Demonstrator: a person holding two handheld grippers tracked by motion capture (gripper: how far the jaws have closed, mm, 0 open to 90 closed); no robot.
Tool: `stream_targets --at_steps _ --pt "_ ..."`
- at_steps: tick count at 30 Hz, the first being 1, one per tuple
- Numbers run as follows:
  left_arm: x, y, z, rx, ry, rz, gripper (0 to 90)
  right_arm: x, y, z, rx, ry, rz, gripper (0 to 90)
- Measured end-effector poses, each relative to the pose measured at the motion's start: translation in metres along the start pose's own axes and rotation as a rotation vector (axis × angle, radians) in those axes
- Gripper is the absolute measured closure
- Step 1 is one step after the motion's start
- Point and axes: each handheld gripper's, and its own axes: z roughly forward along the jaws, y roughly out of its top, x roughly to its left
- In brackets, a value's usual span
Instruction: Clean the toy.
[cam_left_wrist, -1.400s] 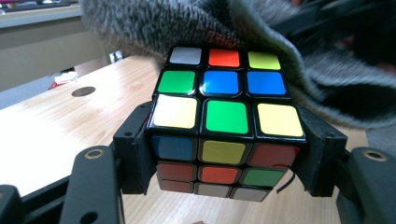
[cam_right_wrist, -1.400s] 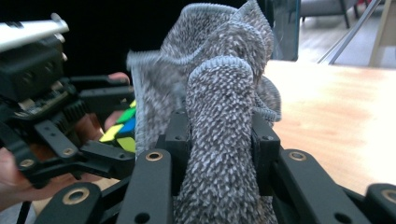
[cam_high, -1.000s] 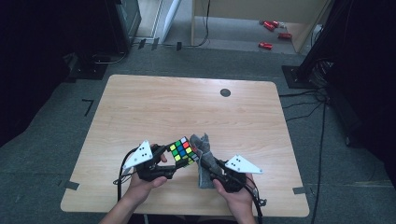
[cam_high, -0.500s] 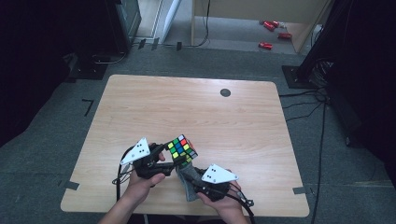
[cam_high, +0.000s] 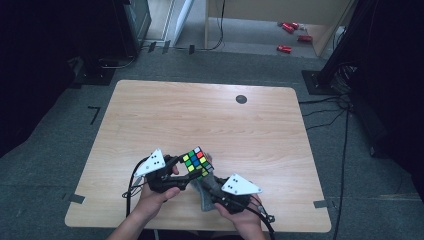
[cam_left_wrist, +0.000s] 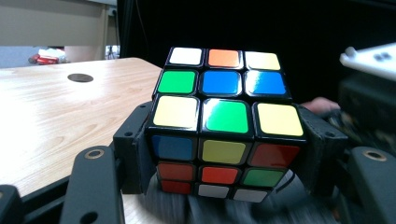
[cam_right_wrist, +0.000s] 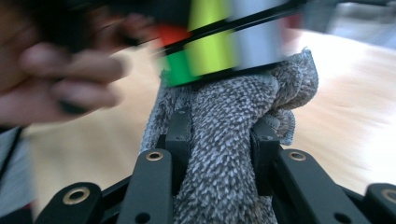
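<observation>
While the left claw (cam_left_wrist: 224, 154) clamps a scrambled multicoloured puzzle cube (cam_left_wrist: 224, 121) between its jaws, the right claw (cam_right_wrist: 219, 140) presses a bunched grey woven cloth (cam_right_wrist: 224, 154) to the cube's underside.

Judging by the pose, wiping the cube is the step in hand; next, the cloth wants sweeping across a fresh face while the left claw's grip keeps firm. Both claws sit above the near edge of the pale wooden bench (cam_high: 200, 115), with ample bare room beyond them.
</observation>
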Motion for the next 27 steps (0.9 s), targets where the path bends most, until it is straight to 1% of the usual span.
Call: stream_targets --at_steps 1,3,5,6,8,10,11,12,13,16,20,22,24,25,26,27 --pt "0.001 0.000 -0.001 0.001 0.002 0.002 34.1 0.005 0.000 0.004 0.025 0.027 -0.024 68.3" --pt "0.003 0.001 -0.002 -0.003 0.009 -0.001 34.1 0.007 -0.001 0.008 0.070 0.049 -0.034 67.9" --pt "0.004 0.002 -0.004 -0.008 0.015 -0.009 34.1 0.004 -0.002 0.008 0.082 0.029 -0.022 68.0" --pt "0.004 0.002 -0.004 -0.009 0.015 -0.011 34.2 -0.002 -0.002 0.006 0.078 0.009 -0.002 68.0" --pt "0.004 0.002 -0.004 -0.009 0.015 -0.008 34.1 -0.010 0.000 -0.001 0.048 -0.033 0.033 68.1" --pt "0.003 0.001 -0.003 -0.004 0.011 -0.006 34.2 -0.018 0.003 -0.010 -0.005 -0.067 0.073 68.0" --pt "0.003 0.000 -0.001 0.003 0.008 -0.002 34.1 -0.020 0.004 -0.014 -0.030 -0.081 0.079 68.0" --pt "0.002 0.000 0.000 0.006 0.007 0.003 34.1 -0.020 0.006 -0.016 -0.045 -0.091 0.076 68.0" --pt "0.001 -0.001 0.001 0.009 0.006 0.008 34.1 -0.019 0.006 -0.017 -0.045 -0.092 0.067 68.1" --pt "0.000 -0.001 0.001 0.015 0.006 0.005 34.2 -0.012 0.004 -0.012 -0.026 -0.076 0.042 68.1" --pt "0.001 -0.001 0.001 0.011 0.008 0.004 34.1 -0.002 0.002 -0.003 0.009 -0.011 0.007 68.0" --pt "0.001 -0.001 0.000 0.011 0.011 0.004 34.1 0.000 0.001 0.001 0.042 0.017 -0.005 67.7" --pt "0.003 0.000 -0.001 0.011 0.014 0.001 34.1 -0.001 0.001 0.002 0.062 0.011 -0.007 67.6" --pt "0.003 0.000 -0.001 0.006 0.016 -0.003 34.2 -0.005 0.002 0.000 0.064 -0.003 0.002 67.7" --pt "0.003 0.001 -0.002 0.005 0.017 -0.002 34.2 -0.008 0.002 -0.002 0.059 -0.014 0.009 67.7" --pt "0.004 0.001 -0.003 0.001 0.017 -0.002 34.1 -0.013 0.003 -0.005 0.049 -0.036 0.024 67.7"
